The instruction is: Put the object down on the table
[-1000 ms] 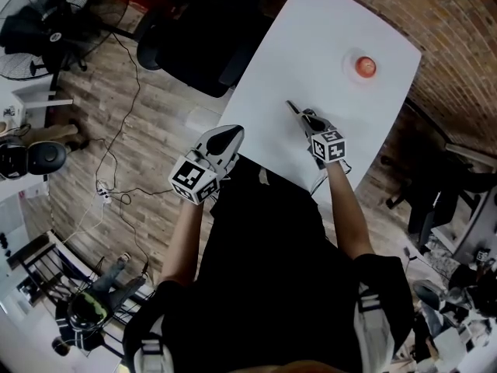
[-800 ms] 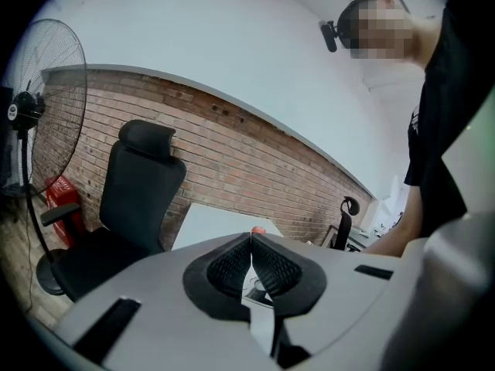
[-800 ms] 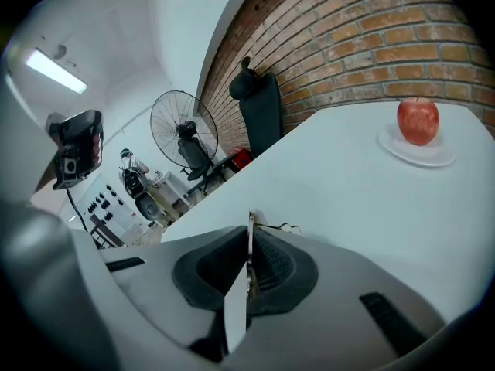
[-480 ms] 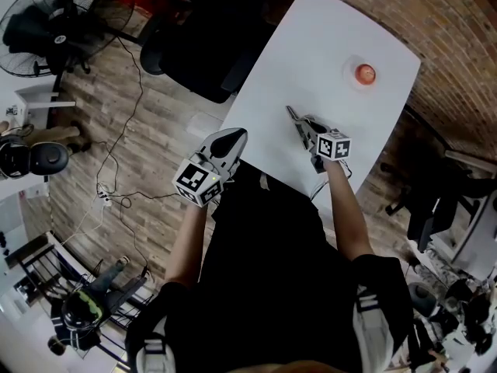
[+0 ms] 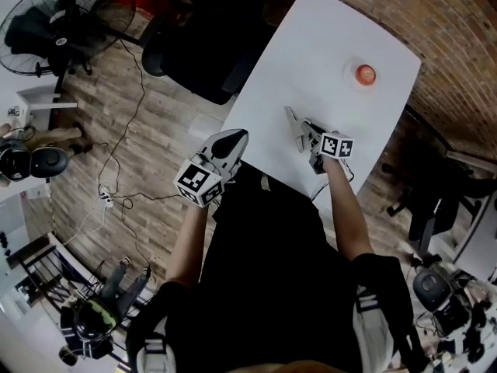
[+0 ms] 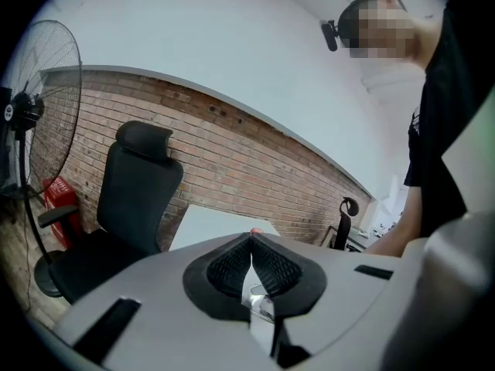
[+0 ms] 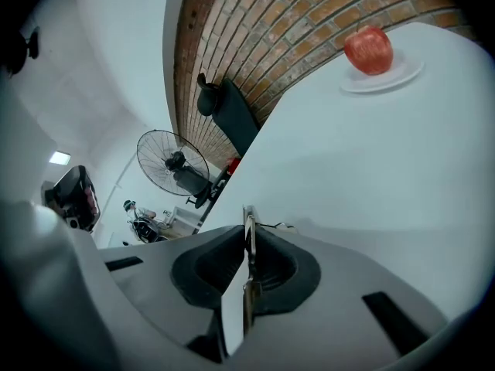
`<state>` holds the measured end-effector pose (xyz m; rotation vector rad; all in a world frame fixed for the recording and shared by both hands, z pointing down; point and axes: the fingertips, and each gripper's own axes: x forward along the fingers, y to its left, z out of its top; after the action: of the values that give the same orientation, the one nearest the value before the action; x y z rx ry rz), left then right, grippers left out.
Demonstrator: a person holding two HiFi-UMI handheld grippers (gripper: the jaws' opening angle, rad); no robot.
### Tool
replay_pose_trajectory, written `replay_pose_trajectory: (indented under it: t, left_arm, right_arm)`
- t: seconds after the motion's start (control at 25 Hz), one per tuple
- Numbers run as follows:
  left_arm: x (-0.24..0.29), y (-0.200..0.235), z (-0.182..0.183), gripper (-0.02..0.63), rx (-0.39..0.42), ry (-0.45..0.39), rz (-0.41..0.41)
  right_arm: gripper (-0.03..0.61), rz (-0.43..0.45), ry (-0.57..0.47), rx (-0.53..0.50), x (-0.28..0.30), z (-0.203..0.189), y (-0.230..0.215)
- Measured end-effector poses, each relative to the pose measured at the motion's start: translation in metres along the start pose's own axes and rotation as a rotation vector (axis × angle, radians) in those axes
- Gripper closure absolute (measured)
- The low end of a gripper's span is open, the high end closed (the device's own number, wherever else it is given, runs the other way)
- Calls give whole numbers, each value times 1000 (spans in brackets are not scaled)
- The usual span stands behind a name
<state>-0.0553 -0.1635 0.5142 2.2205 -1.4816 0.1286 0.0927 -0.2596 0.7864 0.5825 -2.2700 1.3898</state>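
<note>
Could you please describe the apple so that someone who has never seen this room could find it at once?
Start at the white table by the brick wall; at its far end sits a small white plate. The apple rests on it: round and red, unlike the thin grey metal piece clamped in the right gripper.

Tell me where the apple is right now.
In the head view the apple sits on a small white plate near the table's far right corner, beyond the right gripper holding a thin metal tool.
</note>
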Motion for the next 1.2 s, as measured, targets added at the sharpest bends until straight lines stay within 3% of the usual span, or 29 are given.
replay_pose_trajectory:
  t: [0.32,1.2]
  left_arm:
    - [0,-3,2,593,1,2,-6]
    - [4,-11,3,592,12,-6,-25]
  right_arm:
    - [520,2,-19,23,-1,1,-1]
    - [515,-7,-87,25,-20,13,-6]
